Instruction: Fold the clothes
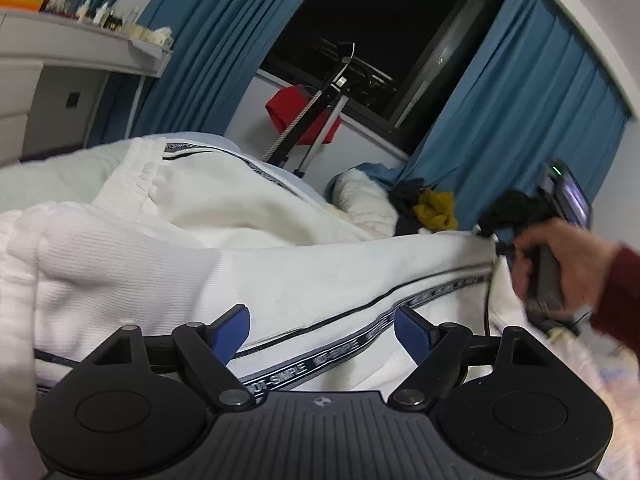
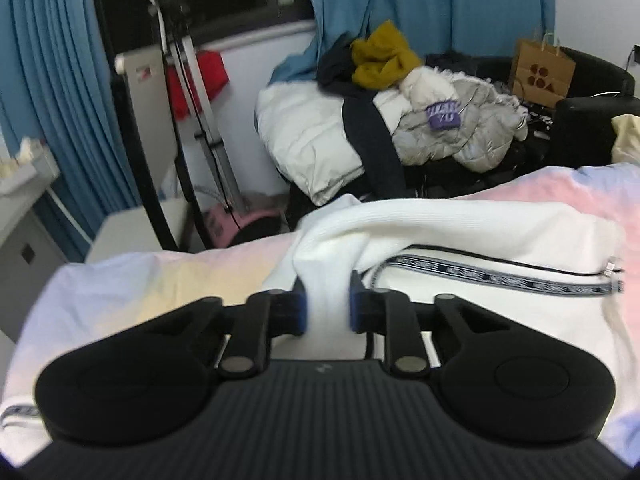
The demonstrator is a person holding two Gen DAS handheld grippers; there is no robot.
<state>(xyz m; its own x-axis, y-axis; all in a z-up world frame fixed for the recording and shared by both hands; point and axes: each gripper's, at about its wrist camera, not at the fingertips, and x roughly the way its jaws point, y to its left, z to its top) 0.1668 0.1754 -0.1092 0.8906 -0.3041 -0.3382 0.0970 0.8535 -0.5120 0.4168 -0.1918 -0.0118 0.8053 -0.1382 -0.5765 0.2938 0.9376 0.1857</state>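
Note:
White trousers (image 1: pixel 280 264) with a dark lettered side stripe (image 1: pixel 344 350) lie across the bed. In the left wrist view my left gripper (image 1: pixel 322 334) is open, its blue pads on either side of the stripe, low over the cloth. In the same view my right gripper (image 1: pixel 494 240), held by a hand in a red sleeve, pinches the far end of the trousers. In the right wrist view the right gripper (image 2: pixel 327 308) is shut on a bunched fold of the white trousers (image 2: pixel 460 228), which lie folded on the pastel bedsheet (image 2: pixel 132 280).
A pile of clothes (image 2: pixel 400 112) with a mustard garment (image 2: pixel 380 56) lies on a chair behind the bed. Blue curtains (image 1: pixel 520 100) frame a dark window. A stand with a red cloth (image 1: pixel 300 112) is by the wall. A paper bag (image 2: pixel 542 72) sits at the right.

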